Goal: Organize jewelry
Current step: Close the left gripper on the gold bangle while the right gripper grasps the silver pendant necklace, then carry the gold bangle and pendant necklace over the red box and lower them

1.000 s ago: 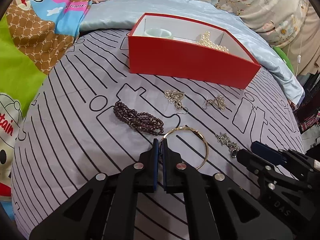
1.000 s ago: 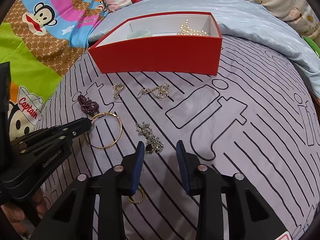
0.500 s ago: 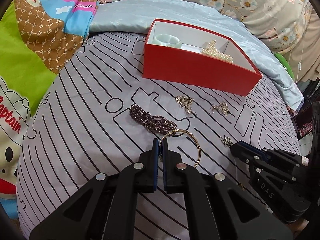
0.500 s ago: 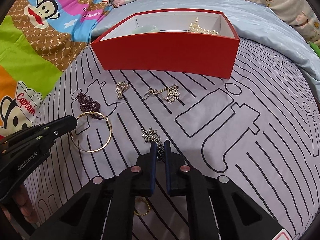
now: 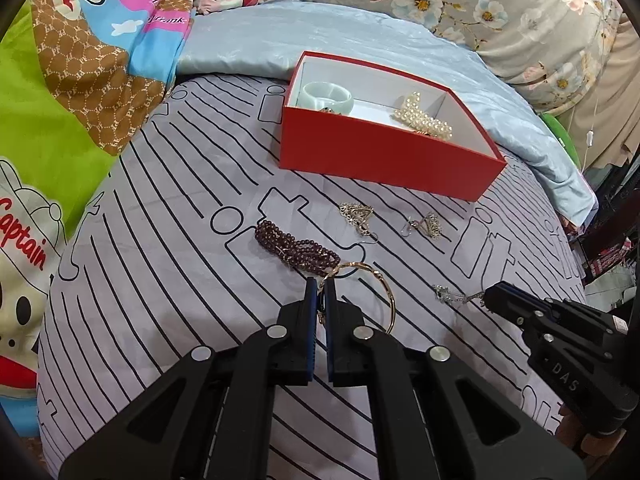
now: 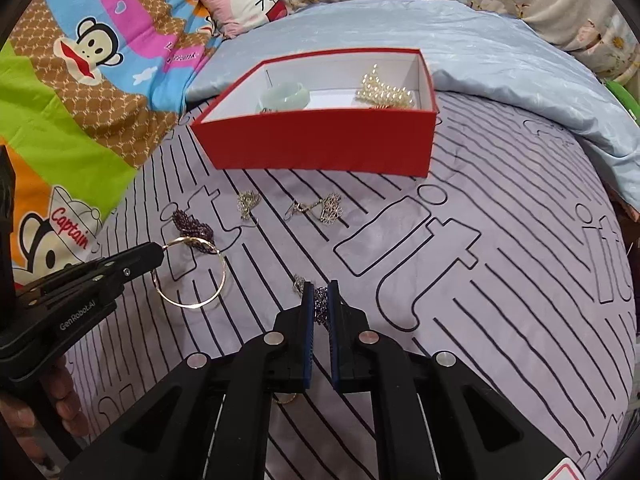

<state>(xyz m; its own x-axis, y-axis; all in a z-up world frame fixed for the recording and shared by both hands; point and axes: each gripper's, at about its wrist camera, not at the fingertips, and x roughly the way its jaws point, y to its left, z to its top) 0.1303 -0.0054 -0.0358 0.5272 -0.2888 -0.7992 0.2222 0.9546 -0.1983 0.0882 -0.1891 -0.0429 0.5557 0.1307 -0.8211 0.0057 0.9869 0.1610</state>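
With both pieces already pinched, handling is the main concern. The left hand-held gripper point(image 5: 319, 286) is clamped on the rim of the gold bangle point(image 5: 376, 288), which hangs tilted just above the bed sheet point(image 5: 160, 240): stiff hoop, light, thin and probably slippery, so a rim grip may let it swing or twist. The right hand-held gripper point(image 6: 320, 300) is closed on the silver pendant chain point(image 6: 318, 304), low by the sheet: soft, limp, will dangle and may snag; best held at the bunched middle. The red box point(image 6: 320, 148) sits well apart at the far side, holding a jade bangle point(image 6: 284, 96) and a pearl piece point(image 6: 386, 92). Between grippers and box lie a purple bead bracelet point(image 5: 296, 246), touching or just under the gold hoop, and two gold earrings point(image 5: 356, 216) point(image 5: 428, 226); a dangling chain could drag these. The box's front wall needs clearing.
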